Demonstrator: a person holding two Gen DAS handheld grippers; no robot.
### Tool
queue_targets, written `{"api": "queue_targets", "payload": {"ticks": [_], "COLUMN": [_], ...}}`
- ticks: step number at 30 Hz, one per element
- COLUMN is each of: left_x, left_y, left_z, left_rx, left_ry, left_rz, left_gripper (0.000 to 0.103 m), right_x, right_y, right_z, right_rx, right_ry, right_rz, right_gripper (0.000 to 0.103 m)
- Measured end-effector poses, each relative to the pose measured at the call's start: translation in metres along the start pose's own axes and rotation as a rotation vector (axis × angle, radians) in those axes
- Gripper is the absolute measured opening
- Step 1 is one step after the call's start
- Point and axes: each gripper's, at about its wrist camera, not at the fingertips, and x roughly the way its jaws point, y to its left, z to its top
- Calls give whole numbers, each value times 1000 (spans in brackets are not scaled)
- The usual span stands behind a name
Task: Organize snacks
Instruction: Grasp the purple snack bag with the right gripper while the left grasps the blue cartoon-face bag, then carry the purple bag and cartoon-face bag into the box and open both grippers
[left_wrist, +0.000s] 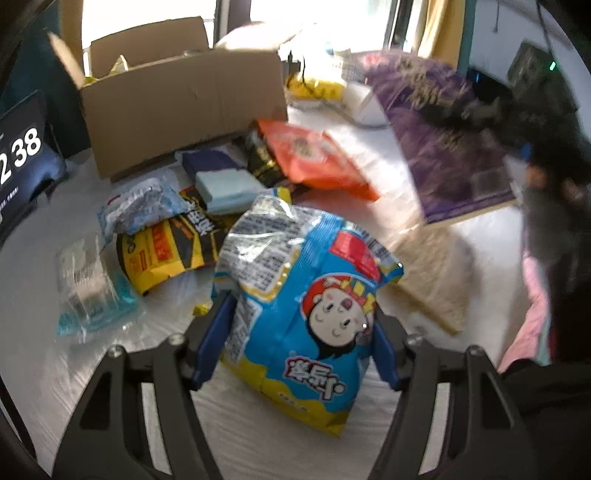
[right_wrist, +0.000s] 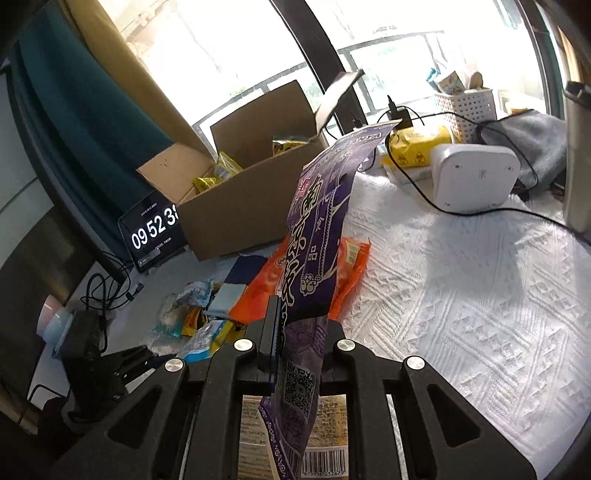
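Left wrist view: the left tool (left_wrist: 301, 325) grips a blue snack bag (left_wrist: 306, 295) between its blue fingers, low over the white counter (left_wrist: 369, 158). The right tool (right_wrist: 295, 332) is clamped on a purple packet (right_wrist: 321, 229) (lifted clear of the pile) near the cardboard box (right_wrist: 240, 218) holding yellow snacks.

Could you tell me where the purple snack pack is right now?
The purple pack is clamped in the right gripper, held up above the orange bag, right of the cardboard box.
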Motion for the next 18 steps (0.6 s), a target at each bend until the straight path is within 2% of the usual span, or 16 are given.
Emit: {"api": "queue_targets", "payload": {"ticks": [8, 18], "left_x": [-46, -71], "left_y": [-1, 21], "left_z": [10, 37], "left_rx": [-49, -118], "left_ry": [-110, -231], "left_rz": [11, 110], "left_gripper": [69, 69], "right_x": [-4, -7], "right_y": [4, 10], "right_z": [10, 30], "right_rx": [-22, -57], "right_ry": [-19, -50], "right_rz": [8, 21], "right_gripper": [15, 15]}}
